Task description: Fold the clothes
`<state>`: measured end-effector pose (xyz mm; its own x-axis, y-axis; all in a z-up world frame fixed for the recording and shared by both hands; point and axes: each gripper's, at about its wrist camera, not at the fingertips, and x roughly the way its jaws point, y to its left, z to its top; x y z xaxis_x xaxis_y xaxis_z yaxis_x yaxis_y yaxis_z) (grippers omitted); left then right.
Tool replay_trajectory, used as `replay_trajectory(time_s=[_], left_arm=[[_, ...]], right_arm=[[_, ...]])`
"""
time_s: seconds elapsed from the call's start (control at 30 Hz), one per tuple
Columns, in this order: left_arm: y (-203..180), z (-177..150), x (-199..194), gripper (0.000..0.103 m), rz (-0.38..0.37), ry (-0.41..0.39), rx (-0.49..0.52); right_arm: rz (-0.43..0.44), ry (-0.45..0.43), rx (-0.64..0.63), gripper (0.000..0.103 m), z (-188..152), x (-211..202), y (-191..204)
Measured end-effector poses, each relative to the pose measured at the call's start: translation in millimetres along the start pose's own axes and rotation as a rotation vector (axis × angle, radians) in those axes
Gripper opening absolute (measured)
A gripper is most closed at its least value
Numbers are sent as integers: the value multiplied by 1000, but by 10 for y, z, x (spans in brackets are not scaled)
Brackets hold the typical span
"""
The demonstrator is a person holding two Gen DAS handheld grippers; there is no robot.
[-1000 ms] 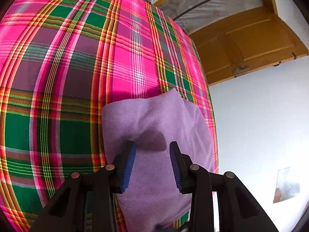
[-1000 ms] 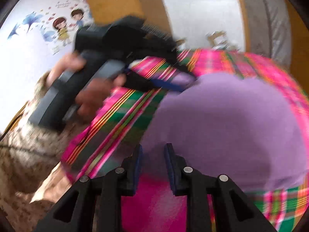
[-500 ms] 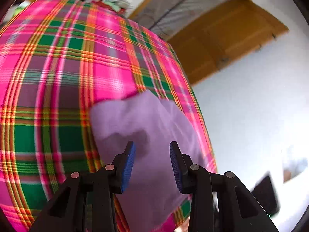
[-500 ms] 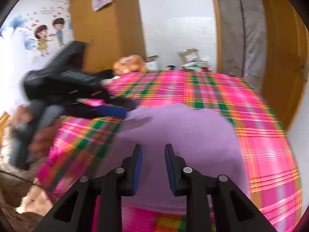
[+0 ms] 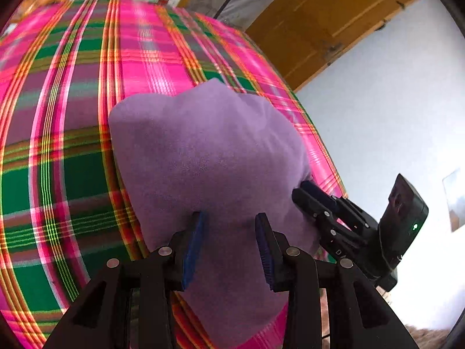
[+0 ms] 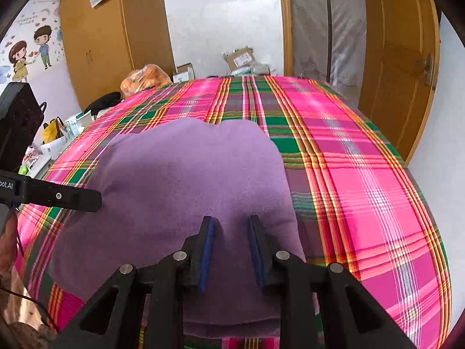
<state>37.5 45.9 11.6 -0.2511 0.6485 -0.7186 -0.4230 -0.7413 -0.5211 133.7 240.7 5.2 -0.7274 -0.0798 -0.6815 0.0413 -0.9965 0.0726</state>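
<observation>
A folded purple garment [image 5: 209, 157] lies flat on the pink and green plaid bedspread [image 5: 72, 116], near the bed's front edge. My left gripper [image 5: 230, 229] hovers open over the garment's near part, nothing between its blue pads. The right gripper [image 5: 308, 193] comes in from the right, its tips at the garment's right edge. In the right wrist view the garment [image 6: 186, 180] fills the middle; my right gripper [image 6: 231, 229] stands open above its near edge, its jaws closer together than the left's. The left gripper's finger [image 6: 72, 199] reaches the garment's left edge.
The bedspread [image 6: 363, 174] stretches away to the right and far side. Beyond the bed's far end sit an orange bag [image 6: 148, 77] and cardboard boxes [image 6: 241, 58]. A wooden door [image 6: 401, 67] stands right, a wardrobe [image 6: 96, 37] left, with clutter [image 6: 58, 133] beside the bed.
Both grippers have swung round and now look along the bed. The left gripper has moved from over the garment's far side to its left edge. The garment has stayed flat.
</observation>
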Motion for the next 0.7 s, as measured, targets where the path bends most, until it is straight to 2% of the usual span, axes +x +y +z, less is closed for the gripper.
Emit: replay_trajectory(time_s=[0.07, 0.2, 0.33, 0.43, 0.57, 0.63, 0.7], left_arm=[[-31, -25, 21, 38, 24, -15, 47], [58, -35, 3, 38, 2, -16, 18], [-15, 71, -9, 38, 9, -21, 23], [-81, 155, -18, 38, 16, -25, 29], [-169, 267, -30, 38, 26, -31, 37], [-184, 328, 64, 38, 50, -14, 50], [-150, 364, 85, 37, 36, -23, 33]], right_arm=[[11, -6, 10, 26, -15, -2, -13], [32, -3, 1, 25, -17, 9, -44], [29, 51, -42, 23, 138, -49, -16], [42, -14, -61, 23, 293, -149, -40], [36, -14, -95, 23, 493, -38, -55], [40, 14, -92, 23, 525, 93, -83], [48, 58, -77, 23, 515, 254, -141]])
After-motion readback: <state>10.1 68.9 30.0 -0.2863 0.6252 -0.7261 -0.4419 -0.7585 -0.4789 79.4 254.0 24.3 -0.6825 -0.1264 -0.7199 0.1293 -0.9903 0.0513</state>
